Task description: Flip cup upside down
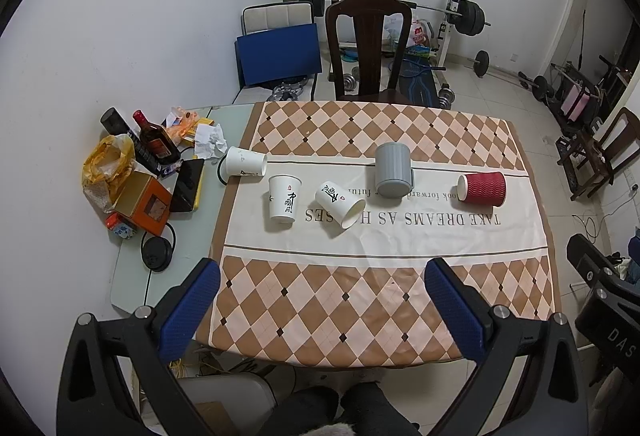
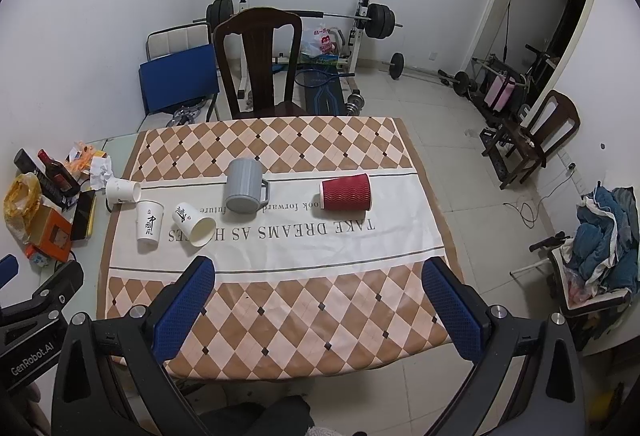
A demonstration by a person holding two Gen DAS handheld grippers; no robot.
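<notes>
— What does your left wrist camera show?
— My left gripper (image 1: 322,276) is spread wide, holding nothing, above the near edge of the checked tablecloth (image 1: 360,300). A red ribbed paper cup (image 1: 482,189) lies on its side at the right; the grey mug (image 1: 393,170) stands upside down.
— And the right one?
— My right gripper (image 2: 318,274) is also wide apart and empty. Three white paper cups sit left: one upside down (image 2: 149,226), two tipped over (image 2: 195,224) (image 2: 123,191).

Dark wooden chair (image 1: 368,48) behind table; barbell (image 2: 304,16), perhaps racked, beyond.
</notes>
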